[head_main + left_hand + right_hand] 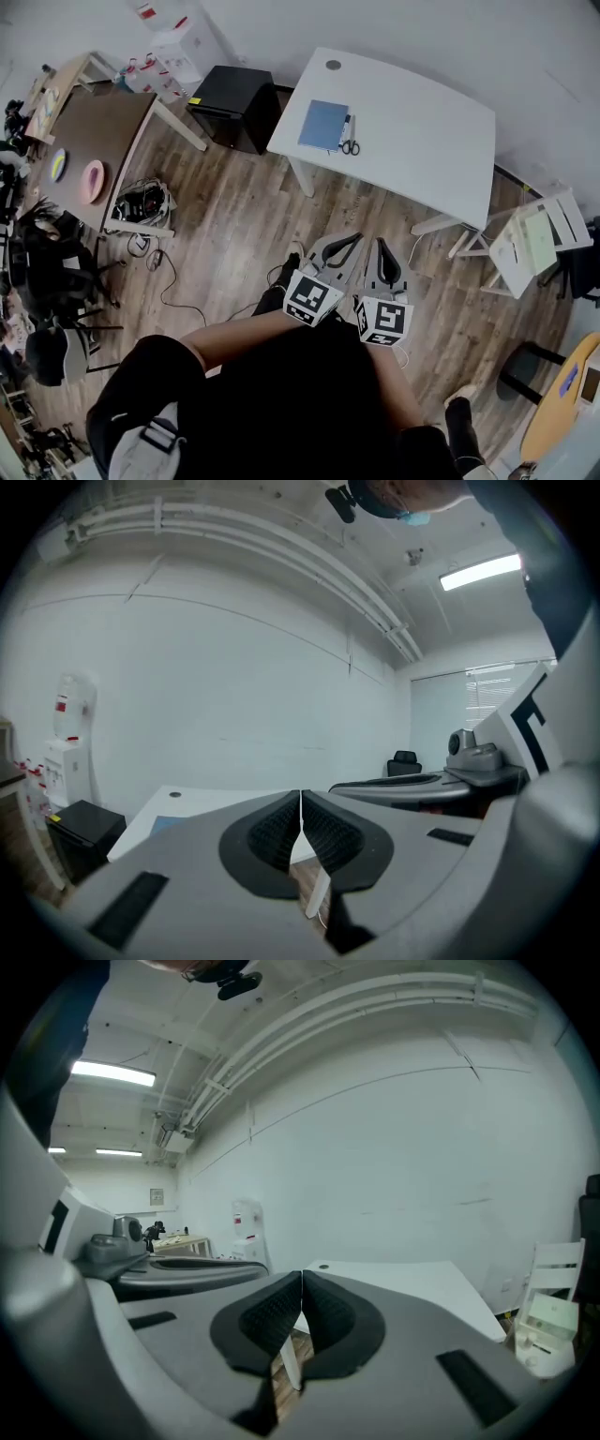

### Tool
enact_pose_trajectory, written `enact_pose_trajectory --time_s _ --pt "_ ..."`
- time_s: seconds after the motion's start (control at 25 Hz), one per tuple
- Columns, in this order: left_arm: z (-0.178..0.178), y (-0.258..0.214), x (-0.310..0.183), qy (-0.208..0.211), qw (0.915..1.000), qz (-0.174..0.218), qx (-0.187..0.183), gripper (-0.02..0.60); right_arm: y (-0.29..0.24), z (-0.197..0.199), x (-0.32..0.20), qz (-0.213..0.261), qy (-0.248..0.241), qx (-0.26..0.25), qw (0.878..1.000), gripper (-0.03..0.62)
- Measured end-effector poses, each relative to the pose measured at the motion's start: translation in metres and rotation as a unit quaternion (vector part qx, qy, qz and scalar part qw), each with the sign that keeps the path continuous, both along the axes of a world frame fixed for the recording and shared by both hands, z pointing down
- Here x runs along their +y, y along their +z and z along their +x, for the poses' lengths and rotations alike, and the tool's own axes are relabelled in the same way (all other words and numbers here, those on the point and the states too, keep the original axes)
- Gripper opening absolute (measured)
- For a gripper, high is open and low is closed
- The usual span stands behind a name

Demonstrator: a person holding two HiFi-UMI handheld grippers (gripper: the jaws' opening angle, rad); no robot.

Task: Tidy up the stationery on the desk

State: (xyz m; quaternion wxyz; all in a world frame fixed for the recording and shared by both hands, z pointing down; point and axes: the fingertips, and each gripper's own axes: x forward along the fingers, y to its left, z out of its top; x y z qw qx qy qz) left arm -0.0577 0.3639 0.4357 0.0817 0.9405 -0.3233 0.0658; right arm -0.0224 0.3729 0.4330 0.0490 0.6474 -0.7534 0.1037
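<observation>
Wooden floor (234,225) is filling the room, with a brown table (103,131) standing at the far left and a black cabinet (234,105) sitting just beside the white counter (422,122). On the counter's left end a blue notebook (323,125) is lying flat. A dark pen (345,125) is lying along its right edge, and scissors (350,146) are resting just beside its lower right corner. Well apart from the counter, the person is holding both tools side by side above the floor. The left claw (352,240) is pointing toward the counter with its ribbed pads (281,829) pressed together on nothing. The right claw (382,246), just beside it, is likewise closed together and empty. A white chair (539,239) is standing at the far right.
</observation>
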Motion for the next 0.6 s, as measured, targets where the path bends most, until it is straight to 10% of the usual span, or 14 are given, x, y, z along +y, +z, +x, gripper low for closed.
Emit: enact_pose_trajectory --time_s 0.6 --pt "0.011 -0.026 0.006 -0.032 0.9984 0.045 0.009 0.018 -0.017 0.007 0.009 0.011 -0.020 0.040 0.999 0.032"
